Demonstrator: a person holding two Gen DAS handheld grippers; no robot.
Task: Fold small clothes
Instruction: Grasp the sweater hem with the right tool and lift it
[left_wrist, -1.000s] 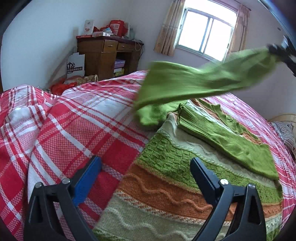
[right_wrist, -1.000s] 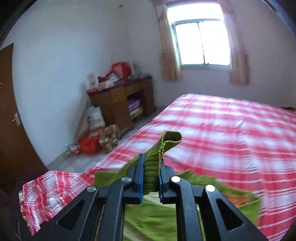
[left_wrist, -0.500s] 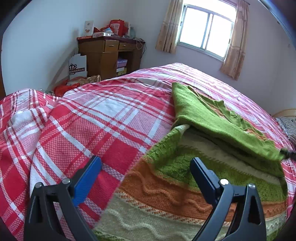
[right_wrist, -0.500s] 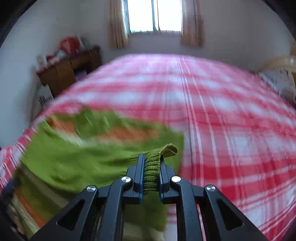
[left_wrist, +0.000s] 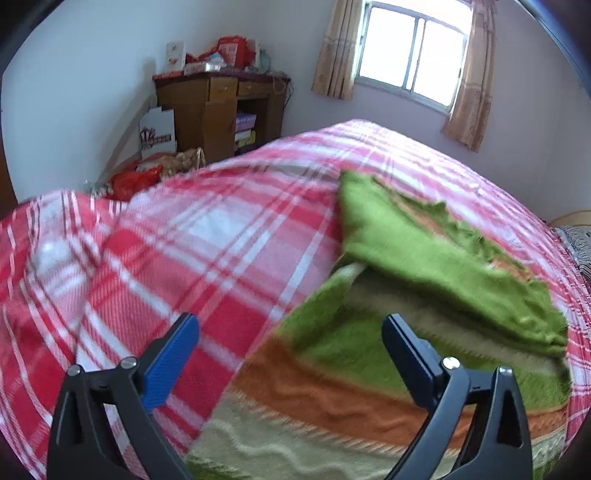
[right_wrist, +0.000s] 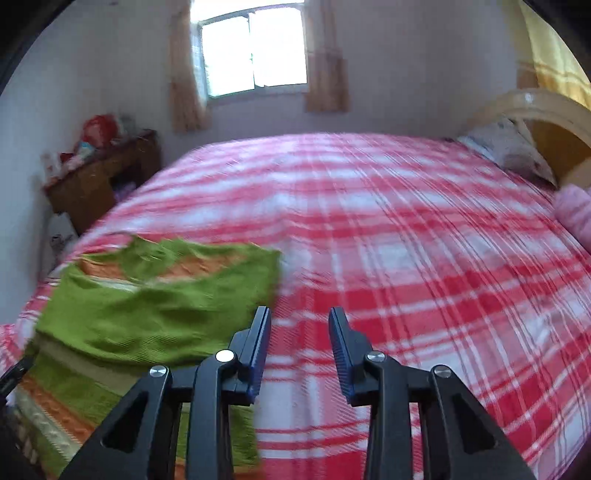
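Sweater: we see it lying on the bed, one sleeve folded across its body.
Left gripper: above the sweater's near edge.
Right gripper: just right of the sweater.
Dresser: beyond the bed, left of the window.
Pillow: at the bed's far right.

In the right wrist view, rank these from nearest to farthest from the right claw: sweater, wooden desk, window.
1. Sweater, on the bed just left of the open right claw.
2. Wooden desk, against the left wall beyond the bed.
3. Window, in the far wall, straight ahead.
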